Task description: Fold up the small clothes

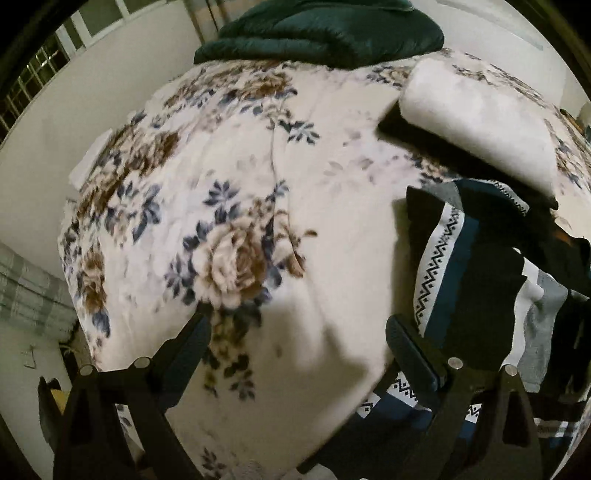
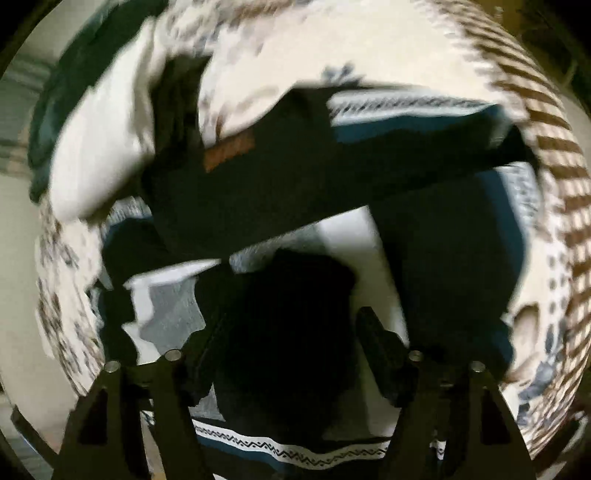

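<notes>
Nearest to us, the left gripper [image 1: 299, 332] has its fingers wide apart over the floral blanket [image 1: 229, 206], holding nothing. Our right gripper [image 2: 288, 328] also stands apart, with dark cloth lying between the fingers; we cannot tell if they touch it. Just beyond, the patterned garment [image 1: 447, 258], black, blue and white with zigzag bands, lies crumpled on the blanket at our right. Farther, a folded white cloth [image 1: 476, 114] rests on something dark, and farthest a dark green quilt [image 1: 321, 33].
</notes>
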